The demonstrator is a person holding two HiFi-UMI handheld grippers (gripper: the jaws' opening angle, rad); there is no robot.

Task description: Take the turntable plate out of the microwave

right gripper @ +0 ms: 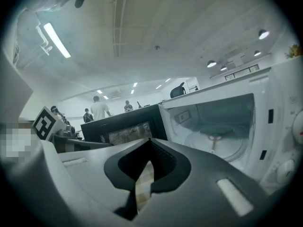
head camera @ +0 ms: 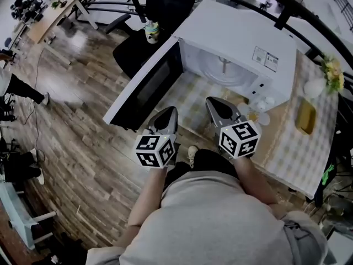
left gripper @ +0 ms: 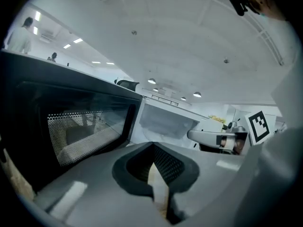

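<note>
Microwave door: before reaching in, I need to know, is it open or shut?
Open. The door stands swung out at the left of the microwave, and the white cavity lies exposed in the head view.

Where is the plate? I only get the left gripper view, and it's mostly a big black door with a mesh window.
Observer: The right gripper view looks into the open microwave. The turntable plate appears to lie on its floor, still inside.
Operator: Are we close to it?
Observer: In the head view, the left gripper and the right gripper both hang outside the opening, over the checked tablecloth.
Operator: Is the other claw holding something?
Observer: No. The right gripper view shows its jaws shut with nothing between them.
</note>
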